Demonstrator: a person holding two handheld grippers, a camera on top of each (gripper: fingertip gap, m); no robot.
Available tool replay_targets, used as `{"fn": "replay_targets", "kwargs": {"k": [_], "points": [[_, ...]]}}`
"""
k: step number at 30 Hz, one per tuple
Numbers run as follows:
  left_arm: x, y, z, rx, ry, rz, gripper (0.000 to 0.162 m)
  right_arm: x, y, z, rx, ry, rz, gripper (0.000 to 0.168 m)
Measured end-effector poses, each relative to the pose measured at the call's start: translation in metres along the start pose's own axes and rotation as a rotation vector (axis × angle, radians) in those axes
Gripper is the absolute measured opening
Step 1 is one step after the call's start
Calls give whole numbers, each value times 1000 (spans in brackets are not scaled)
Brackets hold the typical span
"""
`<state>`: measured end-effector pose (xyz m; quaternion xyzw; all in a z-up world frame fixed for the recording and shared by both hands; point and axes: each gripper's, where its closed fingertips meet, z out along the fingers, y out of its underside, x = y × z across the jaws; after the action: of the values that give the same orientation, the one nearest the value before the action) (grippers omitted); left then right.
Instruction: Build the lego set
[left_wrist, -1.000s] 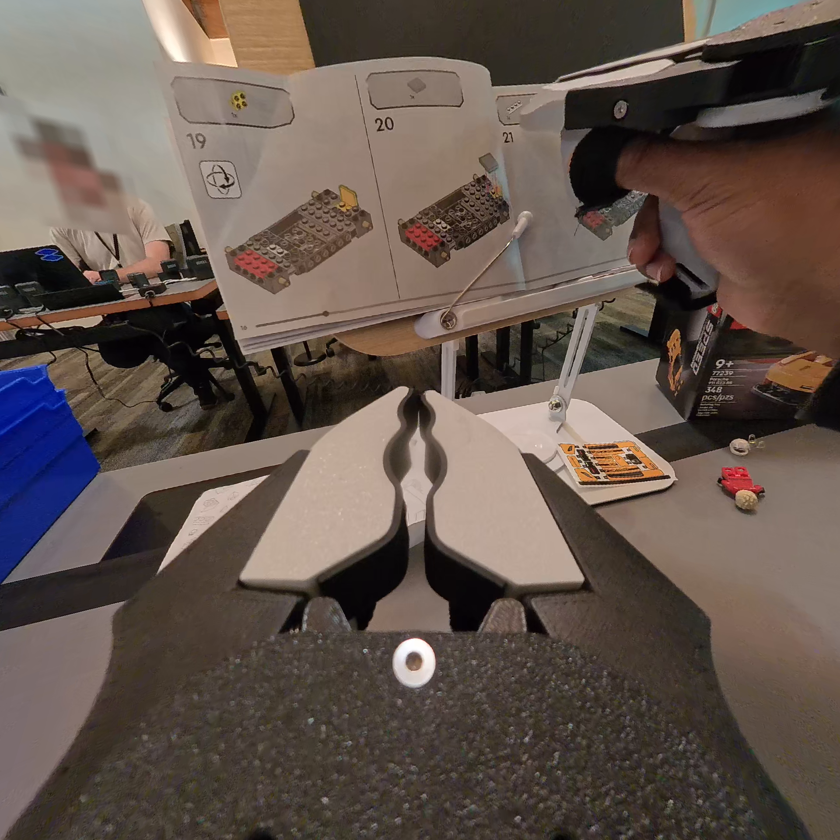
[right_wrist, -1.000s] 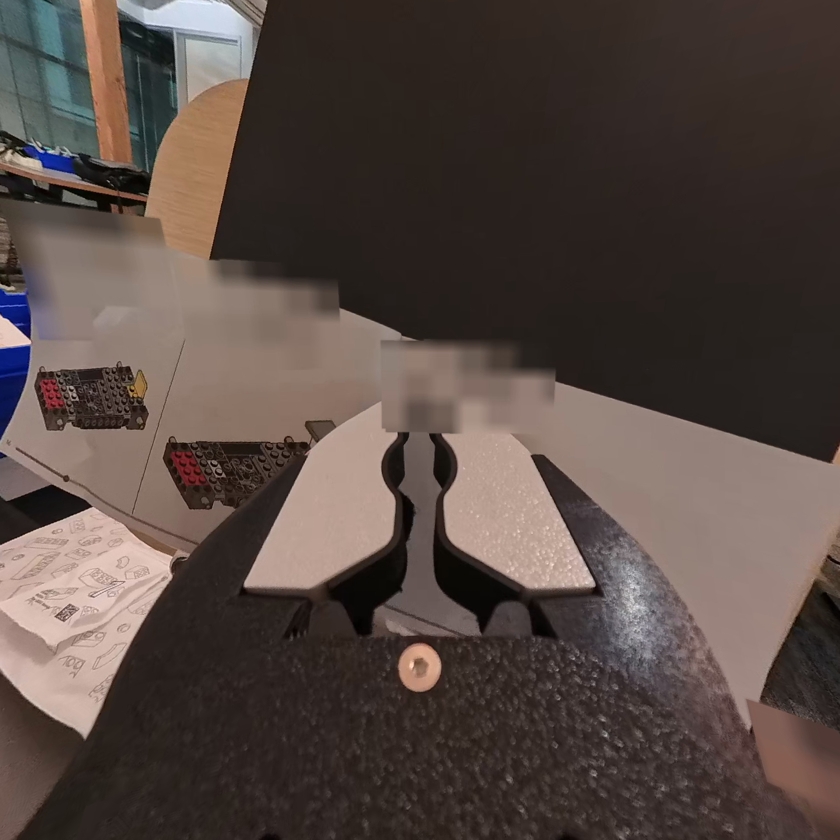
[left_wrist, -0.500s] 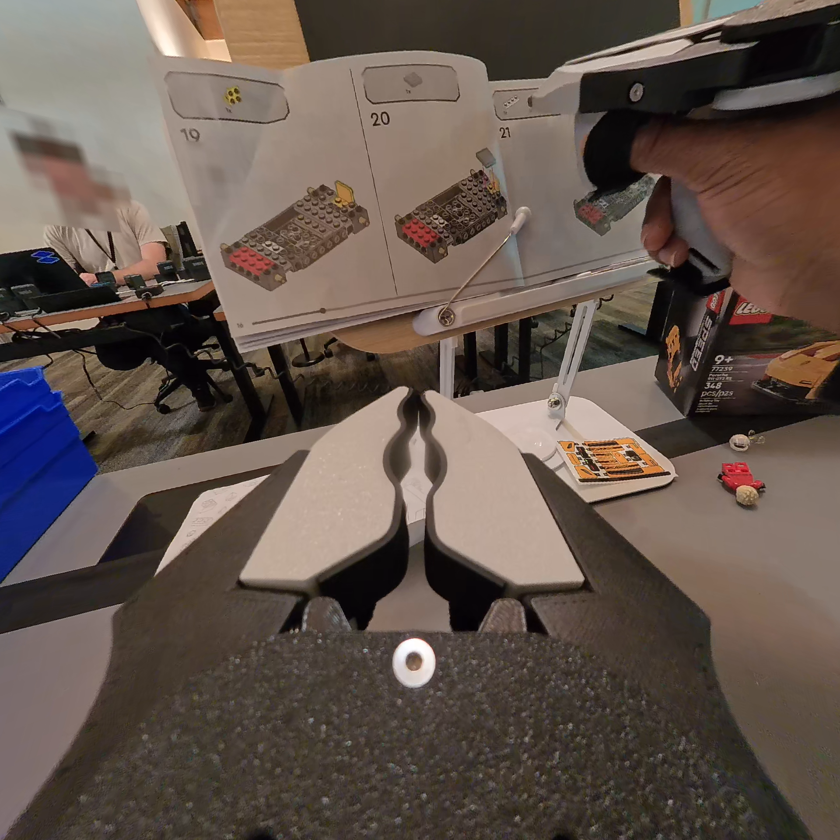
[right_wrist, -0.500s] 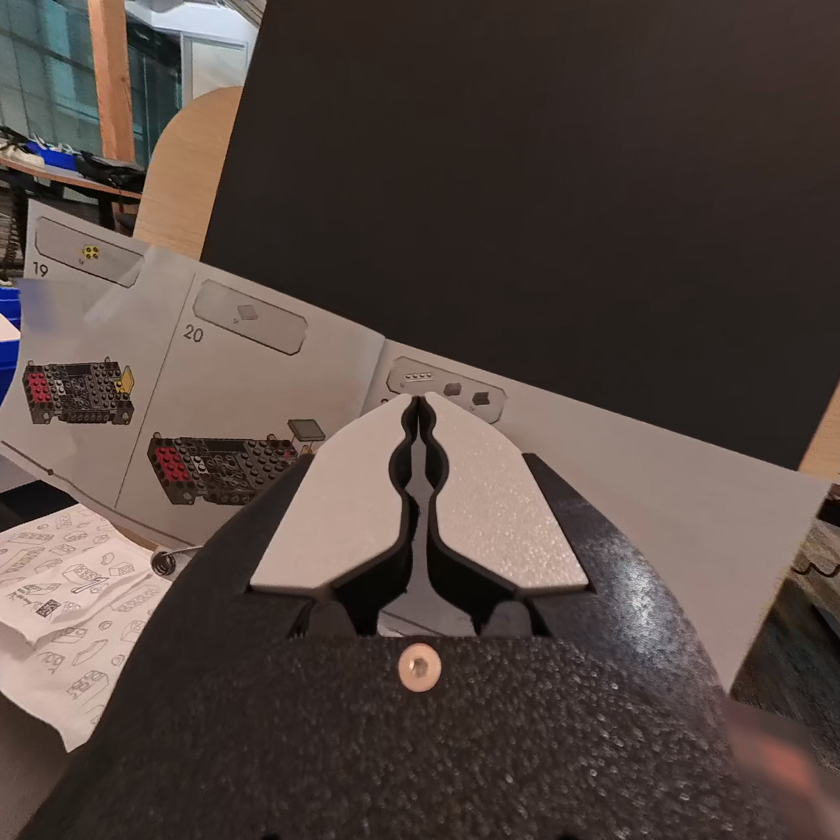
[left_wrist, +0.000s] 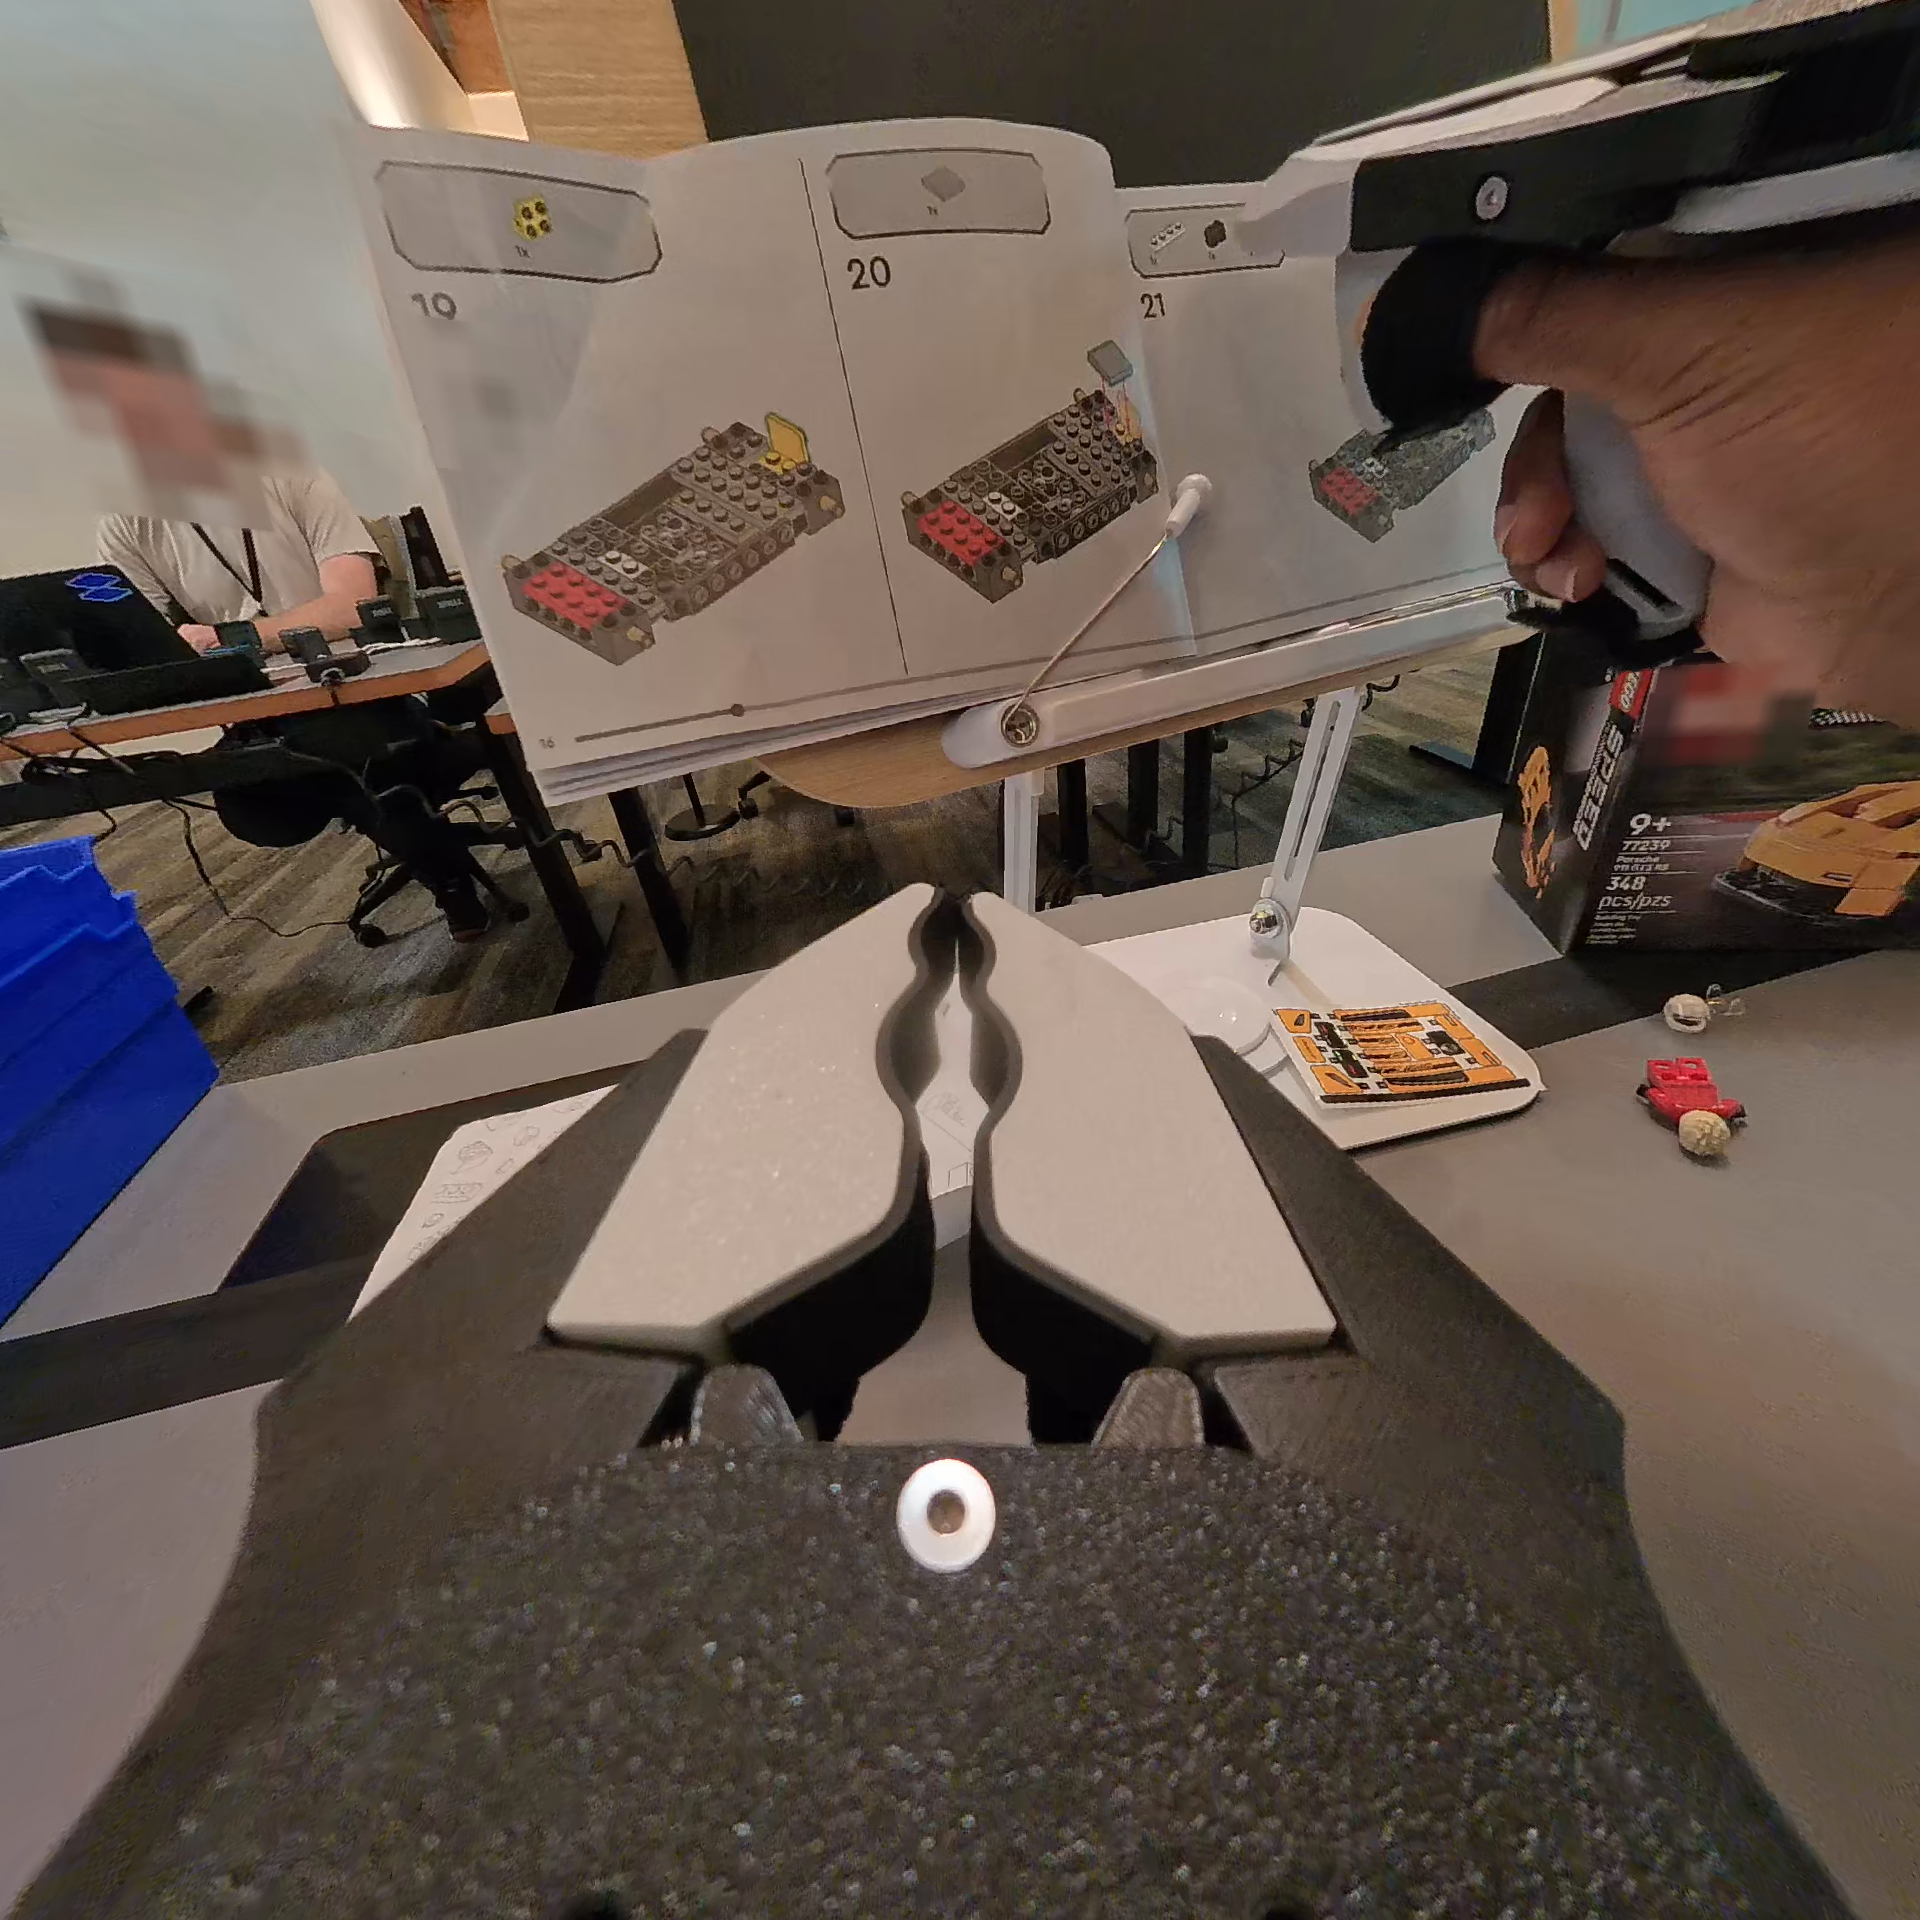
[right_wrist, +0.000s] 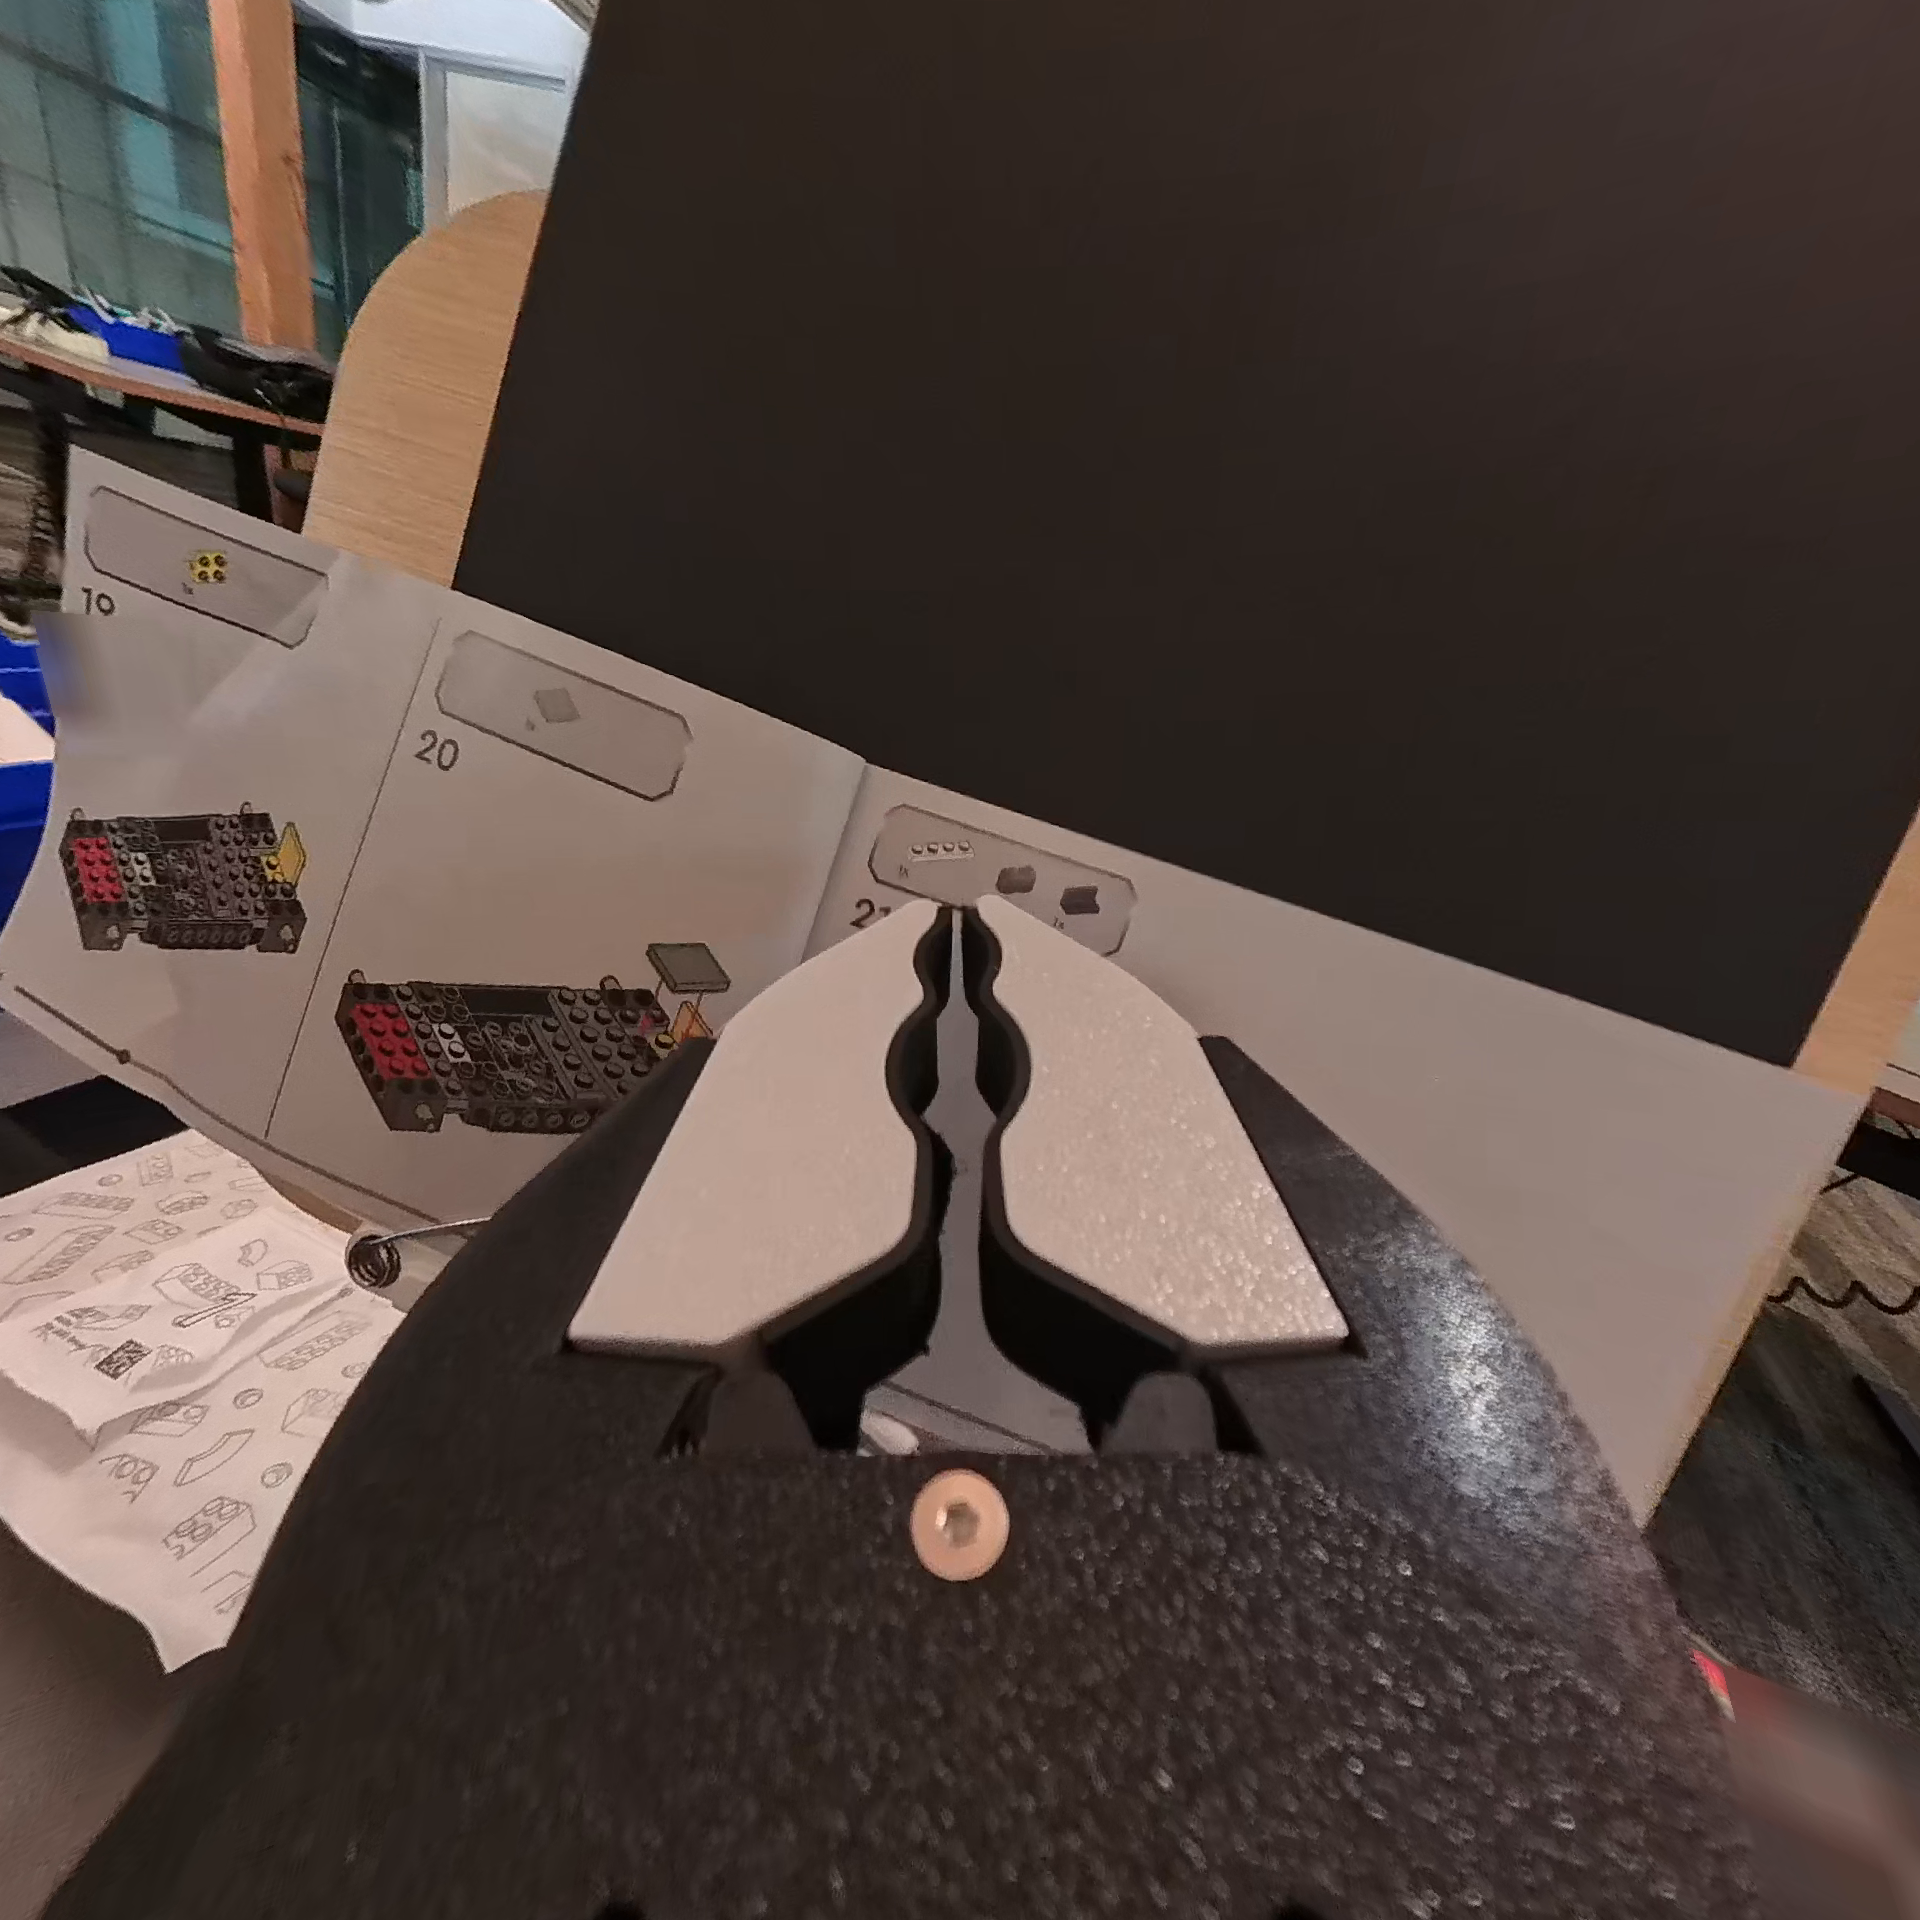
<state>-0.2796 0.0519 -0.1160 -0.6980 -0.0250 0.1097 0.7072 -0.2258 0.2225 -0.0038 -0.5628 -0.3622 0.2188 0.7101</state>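
Since a second ago, the right hand-held gripper (right_wrist: 962, 914) has been closed, empty, before one open paper instruction booklet (left_wrist: 790, 436) on one white stand (left_wrist: 1340, 966). The left hand-held gripper (left_wrist: 956, 914) is closed, empty. One small red brick assembly (left_wrist: 1685, 1091) lies on the grey worktop (left_wrist: 1662, 1351).

We see the left gripper (left_wrist: 954, 914) held level, its two grey fingers (left_wrist: 769, 1143) closed tip to tip with nothing between them. The right gripper (right_wrist: 961, 912) is likewise closed and empty, raised and tilted slightly upward. The right hand (left_wrist: 1704, 436) wraps its handle, seen upper right in the left wrist view.
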Motion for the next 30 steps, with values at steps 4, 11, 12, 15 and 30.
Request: {"fn": "replay_targets", "kwargs": {"k": [4,11,12,15,30], "points": [[0,0,0,0,1,-2,0,5,5,0,-9,-2,33,1],[0,0,0,-2,2,-4,0,12,7,0,-12,5,69,1],[0,1,0,-3,3,-3,0,12,8,1,-13,4,67,1],[0,1,0,-5,3,-2,0,10,9,2,-16,2,65,1],[0,3,1,-9,4,0,0,10,11,7,-1,-7,35,5]]}}
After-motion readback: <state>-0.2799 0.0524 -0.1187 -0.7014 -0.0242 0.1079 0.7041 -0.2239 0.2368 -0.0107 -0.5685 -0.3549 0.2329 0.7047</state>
